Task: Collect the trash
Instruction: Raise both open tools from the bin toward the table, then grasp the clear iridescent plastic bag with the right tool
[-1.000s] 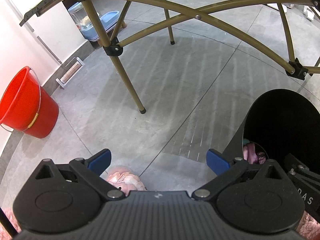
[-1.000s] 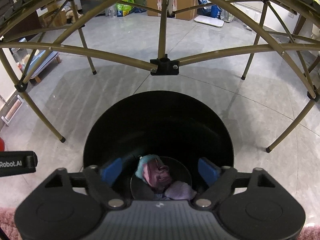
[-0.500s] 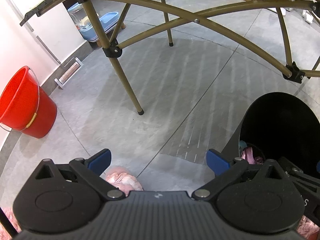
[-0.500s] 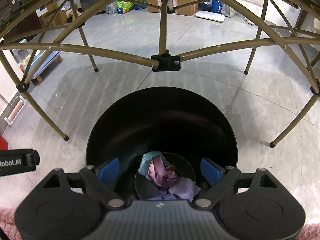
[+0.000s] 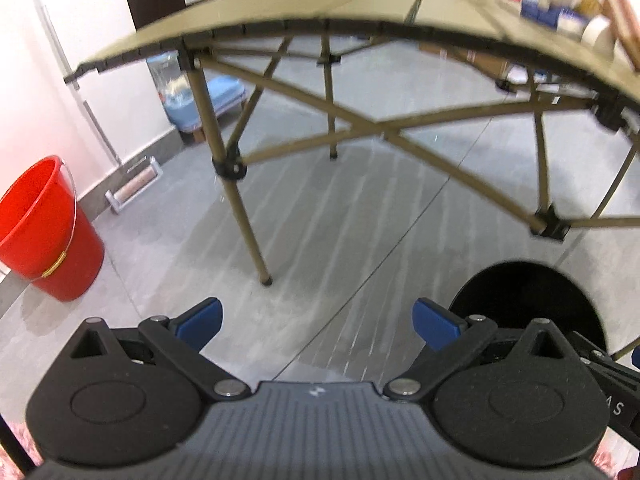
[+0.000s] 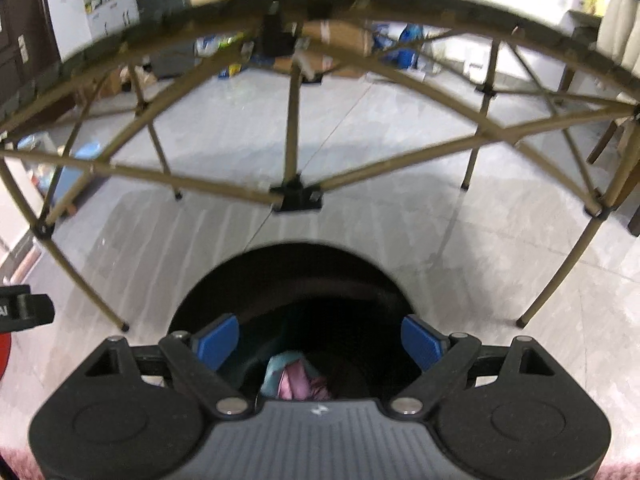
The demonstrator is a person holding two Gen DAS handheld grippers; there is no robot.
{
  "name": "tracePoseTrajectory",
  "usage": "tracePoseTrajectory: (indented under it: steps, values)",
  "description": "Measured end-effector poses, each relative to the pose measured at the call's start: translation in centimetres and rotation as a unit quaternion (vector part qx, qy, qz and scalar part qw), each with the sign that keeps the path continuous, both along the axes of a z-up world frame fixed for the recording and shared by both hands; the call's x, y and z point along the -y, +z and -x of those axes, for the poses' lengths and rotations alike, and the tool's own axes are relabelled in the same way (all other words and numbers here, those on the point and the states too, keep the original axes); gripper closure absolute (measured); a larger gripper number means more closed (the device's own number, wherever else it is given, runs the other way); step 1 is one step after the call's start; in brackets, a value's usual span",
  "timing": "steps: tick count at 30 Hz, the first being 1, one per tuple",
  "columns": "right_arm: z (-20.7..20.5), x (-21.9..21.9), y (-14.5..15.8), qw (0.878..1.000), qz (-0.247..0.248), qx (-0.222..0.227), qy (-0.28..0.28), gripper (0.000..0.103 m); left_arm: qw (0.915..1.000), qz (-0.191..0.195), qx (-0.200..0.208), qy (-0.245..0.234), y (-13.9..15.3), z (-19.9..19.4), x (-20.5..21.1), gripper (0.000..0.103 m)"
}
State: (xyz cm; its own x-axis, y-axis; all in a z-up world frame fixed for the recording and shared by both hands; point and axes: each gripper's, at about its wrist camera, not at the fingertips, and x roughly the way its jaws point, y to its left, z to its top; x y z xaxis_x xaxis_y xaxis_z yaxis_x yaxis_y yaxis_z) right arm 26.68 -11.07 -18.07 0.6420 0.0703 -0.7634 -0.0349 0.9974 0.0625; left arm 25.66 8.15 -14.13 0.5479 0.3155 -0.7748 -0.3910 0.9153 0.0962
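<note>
Left to right. Red bucket (image 5: 44, 228) stands by the wall, untouched. Left gripper (image 5: 316, 322): jaws apart, nothing between them, only grey floor (image 5: 320, 240) beyond. Black bin (image 6: 292, 280) sits on the floor at the near edge of the folding table (image 5: 280, 12). Right gripper (image 6: 320, 342): jaws wide apart and empty, poised over the bin mouth. Crumpled trash (image 6: 294, 378), pink, purple and teal, lies at the bin bottom.

Both views now take in the tabletop and blurred items on it, where a second ago we saw only legs: both grippers have risen. We judge the drop finished and the table the next source.
</note>
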Motion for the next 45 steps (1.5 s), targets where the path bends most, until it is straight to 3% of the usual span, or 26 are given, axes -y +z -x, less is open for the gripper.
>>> tracePoseTrajectory:
  steps: [14, 27, 36, 45]
  values:
    - [2.6, 3.4, 5.1, 0.994, -0.01, 0.106, 0.002, 0.005, 0.9931, 0.0, 0.114, -0.029, 5.5, 2.5, 2.3, 0.0]
    - [4.7, 6.7, 12.0, 0.968, -0.017, 0.251, -0.008, 0.0, 0.9801, -0.004, 0.184, -0.074, 11.3, 4.0, 5.2, 0.0]
    - [0.9, 8.8, 14.1, 0.964, -0.044, 0.261, -0.005, 0.0, 0.9724, -0.009, 0.214, -0.092, 13.6, 1.4, 7.1, 0.0]
    - [-2.3, 8.9, 14.7, 0.957, -0.019, 0.289, 0.005, 0.0, 0.9681, -0.005, 0.224, -0.113, 14.5, -2.1, 8.5, 0.0]
